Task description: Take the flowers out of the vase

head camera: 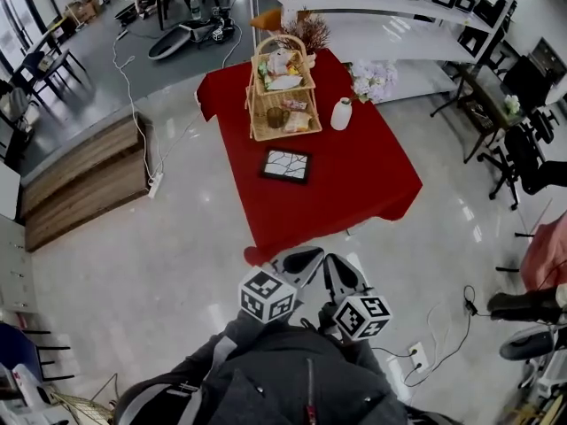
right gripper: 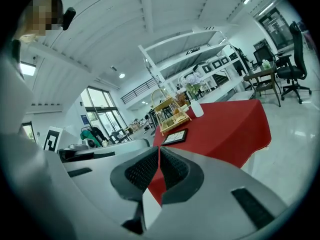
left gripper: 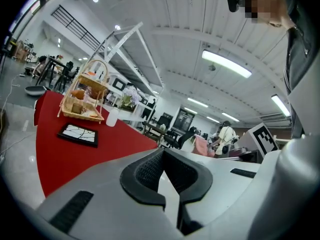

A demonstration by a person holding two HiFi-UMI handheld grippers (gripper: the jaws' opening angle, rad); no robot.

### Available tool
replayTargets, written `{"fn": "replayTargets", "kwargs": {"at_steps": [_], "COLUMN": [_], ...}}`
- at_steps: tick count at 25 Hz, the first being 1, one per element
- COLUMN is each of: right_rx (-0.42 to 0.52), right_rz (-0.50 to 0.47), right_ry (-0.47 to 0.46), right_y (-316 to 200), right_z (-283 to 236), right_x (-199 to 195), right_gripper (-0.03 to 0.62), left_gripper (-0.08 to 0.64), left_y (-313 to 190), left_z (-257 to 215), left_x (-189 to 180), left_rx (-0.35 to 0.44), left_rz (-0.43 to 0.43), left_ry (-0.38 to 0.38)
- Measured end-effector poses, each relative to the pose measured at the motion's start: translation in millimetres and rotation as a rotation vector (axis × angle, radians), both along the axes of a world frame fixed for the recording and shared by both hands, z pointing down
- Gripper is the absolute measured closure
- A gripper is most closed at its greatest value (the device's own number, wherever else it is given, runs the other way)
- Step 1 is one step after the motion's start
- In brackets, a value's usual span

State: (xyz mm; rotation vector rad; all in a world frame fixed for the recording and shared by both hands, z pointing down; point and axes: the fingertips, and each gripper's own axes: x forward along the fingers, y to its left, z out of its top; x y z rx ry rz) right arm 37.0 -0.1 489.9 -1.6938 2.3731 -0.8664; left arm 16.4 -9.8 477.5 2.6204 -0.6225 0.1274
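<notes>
A small white vase (head camera: 341,113) stands on the red-clothed table (head camera: 354,184), beside a tiered wicker basket (head camera: 282,87). Pale flowers (head camera: 372,80) show just behind the vase at the table's far right corner; whether their stems sit in it I cannot tell. My left gripper (head camera: 301,259) and right gripper (head camera: 341,273) hang side by side off the table's near edge, well short of the vase, both shut and empty. The left gripper (left gripper: 163,151) view shows the vase (left gripper: 112,117) and flowers (left gripper: 129,98) far off. So does the right gripper (right gripper: 159,149) view, with vase (right gripper: 198,109) and flowers (right gripper: 192,81).
A black-framed tray (head camera: 285,165) lies mid-table in front of the basket. White shelving (head camera: 390,7) stands behind the table. A wooden bench (head camera: 89,180) sits at the left, office chairs (head camera: 523,149) at the right. Cables and a power strip (head camera: 416,357) lie on the floor.
</notes>
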Motion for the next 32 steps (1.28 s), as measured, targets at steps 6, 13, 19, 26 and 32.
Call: {"fn": "replayTargets", "kwargs": {"at_steps": [6, 13, 19, 26, 32], "right_rx": [0.002, 0.004, 0.007, 0.001, -0.030], "right_rz": [0.013, 0.034, 0.055, 0.057, 0.079], "right_ry": [-0.006, 0.000, 0.002, 0.009, 0.020], "right_y": [-52.1, -102.8, -139.3, -164.8, -161.5], "right_z": [-3.5, -2.7, -1.1, 3.1, 10.5], "right_x": [3.0, 9.4, 15.8, 9.9, 13.3], "right_gripper": [0.580, 0.578, 0.578, 0.578, 0.578], "left_gripper": [0.552, 0.552, 0.552, 0.552, 0.552], "left_y": [-53.8, -110.7, -149.0, -181.6, -178.3], "left_z": [-5.6, -7.1, -6.7, -0.4, 7.6], "left_x": [5.8, 11.3, 12.4, 7.0, 13.4], "left_rx": [0.012, 0.027, 0.038, 0.032, 0.000], "left_rz": [0.019, 0.035, 0.039, 0.032, 0.066], "left_ry": [0.000, -0.002, -0.001, -0.004, 0.005]}}
